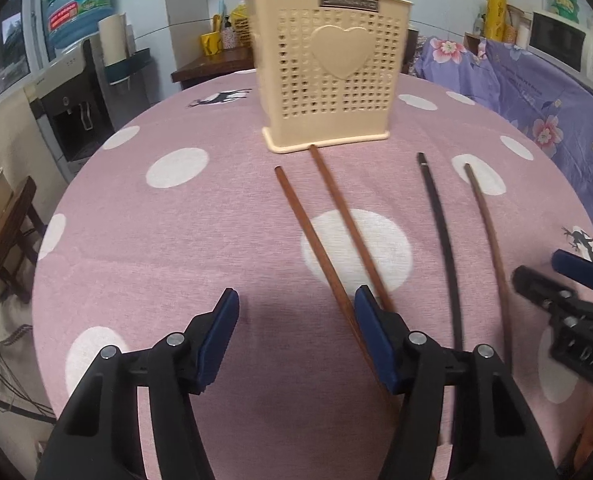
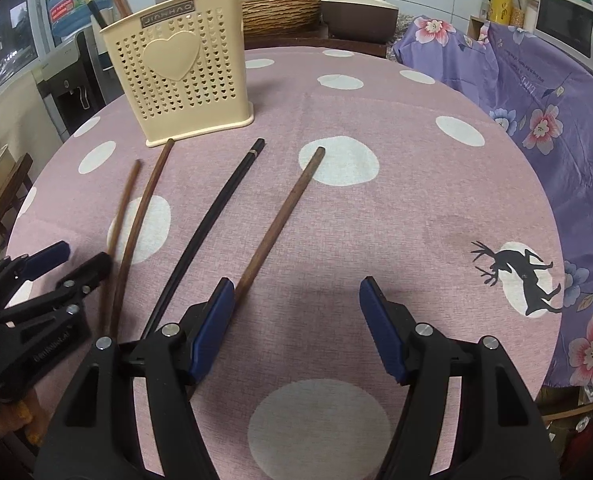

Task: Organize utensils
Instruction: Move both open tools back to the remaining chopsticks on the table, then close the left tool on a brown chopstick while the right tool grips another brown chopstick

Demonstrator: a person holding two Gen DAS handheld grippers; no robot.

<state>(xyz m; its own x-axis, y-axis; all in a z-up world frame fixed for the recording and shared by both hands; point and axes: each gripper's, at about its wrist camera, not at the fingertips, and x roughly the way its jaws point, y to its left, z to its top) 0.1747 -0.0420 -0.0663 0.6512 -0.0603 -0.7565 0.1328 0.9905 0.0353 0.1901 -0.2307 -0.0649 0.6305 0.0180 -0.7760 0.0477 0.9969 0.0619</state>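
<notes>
A beige perforated utensil holder (image 1: 328, 80) with a heart stands at the far side of the pink dotted table; it also shows in the right wrist view (image 2: 180, 76) with chopsticks sticking out of it. Several chopsticks lie loose in front of it: two reddish-brown ones (image 1: 320, 240), a black one (image 1: 440, 232) and a brown one (image 1: 492, 248). My left gripper (image 1: 296, 332) is open and empty, its right finger over the reddish pair. My right gripper (image 2: 296, 328) is open and empty, its left finger beside the brown chopstick (image 2: 280, 216). The black one (image 2: 212, 216) lies left of it.
The round table (image 2: 416, 184) drops off on all sides. A purple floral cloth (image 2: 544, 92) covers furniture to the right. A water dispenser (image 1: 76, 104) stands at the left. Each gripper shows in the other's view: the right one (image 1: 568, 300), the left one (image 2: 36, 292).
</notes>
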